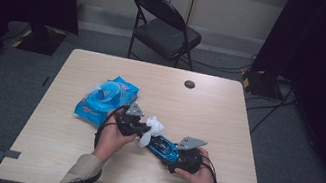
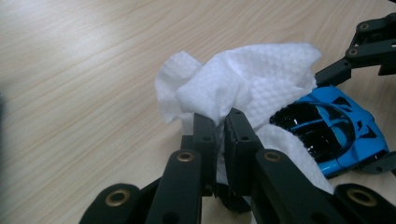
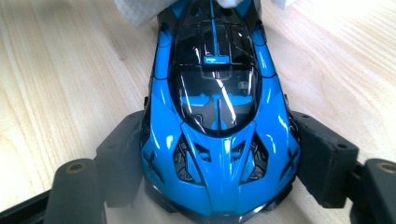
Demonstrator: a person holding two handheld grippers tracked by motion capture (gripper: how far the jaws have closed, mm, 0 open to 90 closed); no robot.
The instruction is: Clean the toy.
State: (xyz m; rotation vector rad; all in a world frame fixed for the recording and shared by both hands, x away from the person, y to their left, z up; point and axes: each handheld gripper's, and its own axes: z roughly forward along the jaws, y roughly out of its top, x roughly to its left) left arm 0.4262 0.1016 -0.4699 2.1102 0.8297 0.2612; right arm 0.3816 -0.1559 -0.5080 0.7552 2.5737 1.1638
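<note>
Wiping is the job I am doing now, near the front edge of the bench [image 1: 229,108]. My left claw [image 2: 219,123] is clenched tight on a white wipe [image 2: 243,77], and the wipe hangs bunched over one end of the blue toy car [image 3: 217,116]. My right claw [image 3: 219,186] grasps the car by its two sides, with one black pad pressed on each flank. The car sits just above the wood, between my two hands, a little right of the middle of the bench. A blue pack of wipes [image 1: 106,99] lies nearer the left side, close to my left hand but not touching the car.

I think a few things could go wrong. The car is shiny and smooth, so if I rub too hard with the wipe, it could slip out of the pads and drop on the bench. The pads grip only the wide end, so a push on the far end could twist the car sideways. The wipe is held by a small pinch, so it could pull free if it snags on the car.
</note>
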